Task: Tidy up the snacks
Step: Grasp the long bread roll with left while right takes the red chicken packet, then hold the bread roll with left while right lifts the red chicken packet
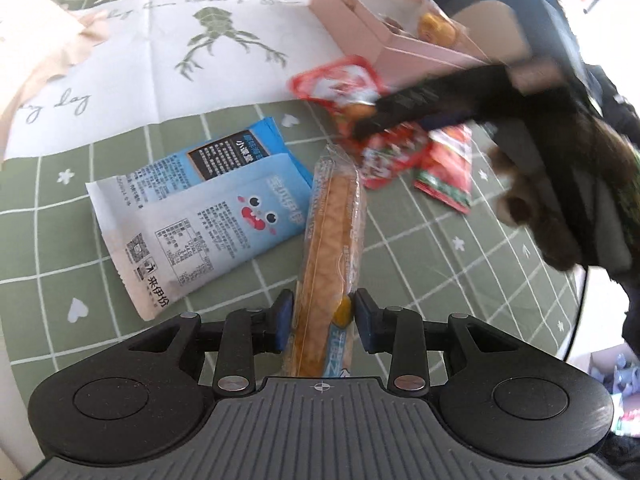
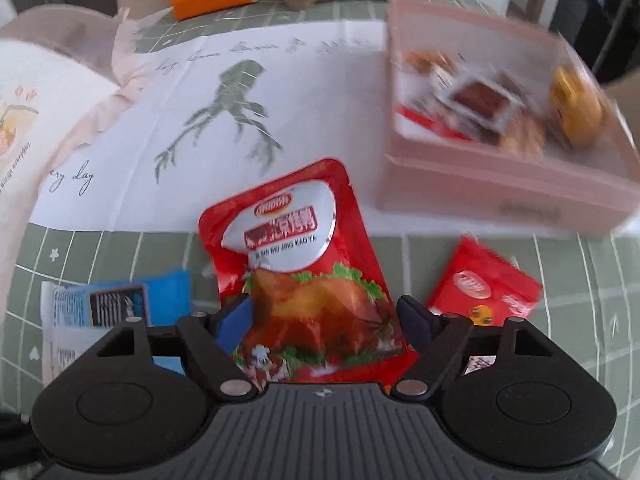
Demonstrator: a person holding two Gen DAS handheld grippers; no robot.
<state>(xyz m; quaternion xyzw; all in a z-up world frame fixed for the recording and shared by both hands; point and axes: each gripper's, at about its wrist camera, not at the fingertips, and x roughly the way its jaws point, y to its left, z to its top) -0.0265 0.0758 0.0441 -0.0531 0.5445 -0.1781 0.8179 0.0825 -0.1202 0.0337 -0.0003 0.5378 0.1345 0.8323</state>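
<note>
Gripping a long clear-wrapped pastry stick (image 1: 334, 240), left jaws clamped; right jaws clamped a red roast-duck pouch (image 2: 308, 276), lower centre; green checked surface (image 1: 420, 264).

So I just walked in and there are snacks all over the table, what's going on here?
A person is sorting snacks with a handheld claw in each hand. The left claw grips a long orange snack stick in clear wrap. The right claw holds a red roast duck pouch. A pink box already holds several snacks. Blue and white packets and a small red packet lie on the green checked tablecloth.
</note>
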